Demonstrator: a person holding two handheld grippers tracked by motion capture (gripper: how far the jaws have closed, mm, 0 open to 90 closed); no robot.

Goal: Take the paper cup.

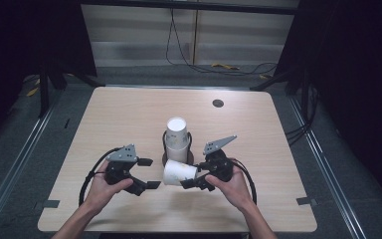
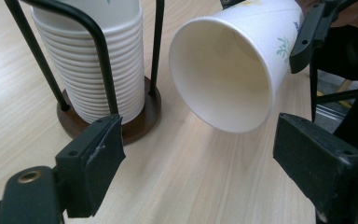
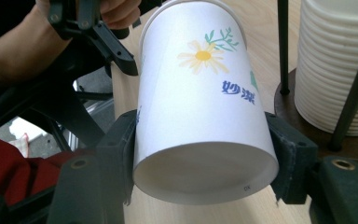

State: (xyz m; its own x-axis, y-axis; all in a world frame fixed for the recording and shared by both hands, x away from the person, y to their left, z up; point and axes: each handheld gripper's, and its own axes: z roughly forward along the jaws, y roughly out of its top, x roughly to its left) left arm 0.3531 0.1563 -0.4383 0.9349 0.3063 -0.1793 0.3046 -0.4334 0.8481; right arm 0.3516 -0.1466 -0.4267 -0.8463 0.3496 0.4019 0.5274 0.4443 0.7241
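A white paper cup (image 1: pixel 178 173) with a daisy print lies on its side above the table, its open mouth (image 2: pixel 221 77) turned toward my left gripper. My right gripper (image 1: pixel 193 180) is shut on the cup near its base (image 3: pixel 205 163), a pad pressed against each side. My left gripper (image 1: pixel 148 173) stands open a short way left of the cup mouth, its pads (image 2: pixel 95 156) apart with nothing between them. A stack of white paper cups (image 1: pixel 177 134) sits upside down in a black wire holder on a round brown base (image 2: pixel 137 123) just behind the held cup.
The light wooden table (image 1: pixel 119 114) has a small dark round cap (image 1: pixel 218 103) near its far edge. Cables (image 1: pixel 204 64) lie on the floor beyond the table. Dark tape tabs (image 1: pixel 304 200) mark the front corners.
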